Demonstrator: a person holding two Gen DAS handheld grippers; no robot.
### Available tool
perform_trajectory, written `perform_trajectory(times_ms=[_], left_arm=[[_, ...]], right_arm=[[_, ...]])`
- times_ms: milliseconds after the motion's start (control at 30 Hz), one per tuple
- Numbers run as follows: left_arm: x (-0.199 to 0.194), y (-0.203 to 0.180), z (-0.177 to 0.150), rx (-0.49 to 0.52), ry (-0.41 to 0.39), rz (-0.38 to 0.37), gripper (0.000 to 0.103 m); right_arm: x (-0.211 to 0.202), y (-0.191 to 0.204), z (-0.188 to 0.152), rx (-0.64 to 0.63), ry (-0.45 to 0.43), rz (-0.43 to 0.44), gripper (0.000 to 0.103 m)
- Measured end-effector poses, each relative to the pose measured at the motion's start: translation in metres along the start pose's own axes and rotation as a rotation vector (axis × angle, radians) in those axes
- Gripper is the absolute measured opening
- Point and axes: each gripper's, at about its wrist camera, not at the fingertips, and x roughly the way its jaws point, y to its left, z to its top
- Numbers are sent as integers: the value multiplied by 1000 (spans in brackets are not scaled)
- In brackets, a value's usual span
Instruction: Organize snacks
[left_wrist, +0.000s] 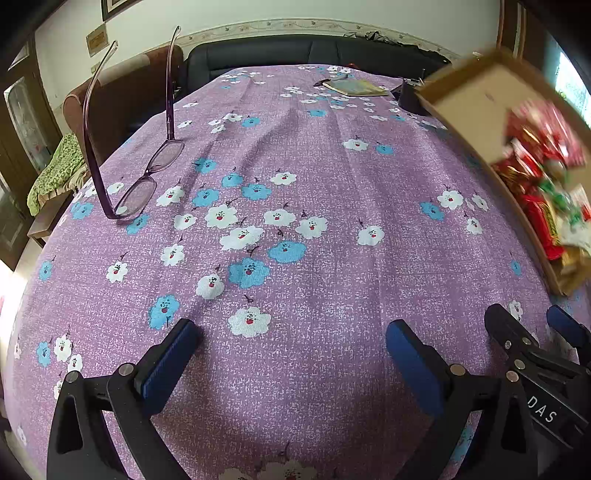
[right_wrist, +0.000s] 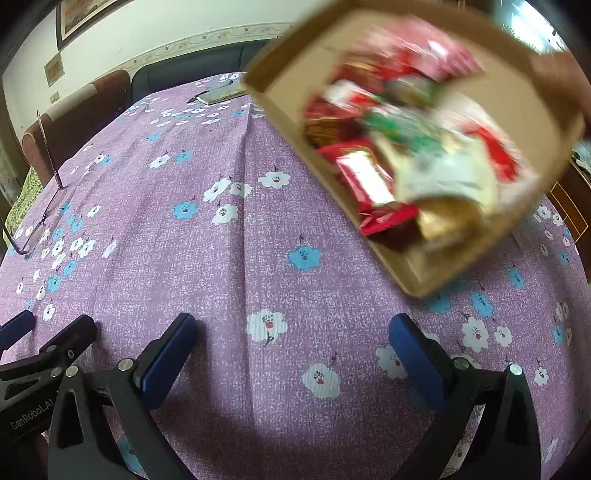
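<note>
While both grippers hang low over the purple flowered tablecloth (left_wrist: 295, 166), neither touches anything: the left gripper (left_wrist: 291, 343) has its blue pads spread wide with only bare cloth between them, and the right gripper (right_wrist: 291, 338) stands just as wide, also with nothing between its fingers. A shallow cardboard box (right_wrist: 417, 273) full of snacks (right_wrist: 402, 147) sits ahead and to the right of the right gripper, well clear of its fingertips; it is blurred and tilted, and at its upper right corner something that may be a hand shows, though the blur leaves that unsure. Red, green, white and gold wrappers are heaped inside it. From the left wrist view the same box (left_wrist: 476, 103) lies far to the right, beyond the right gripper, which shows at the lower right edge. A pair of purple-framed glasses (left_wrist: 140, 184) rests lens-down near the table's left edge, and a booklet (left_wrist: 354, 87) lies at the far side.
</note>
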Motion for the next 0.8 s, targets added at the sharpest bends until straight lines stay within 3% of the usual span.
perform_trajectory(times_ms=[800], left_arm=[[0, 0, 0, 0, -1, 0, 103]], right_arm=[[2, 5, 0, 0, -1, 0, 103]])
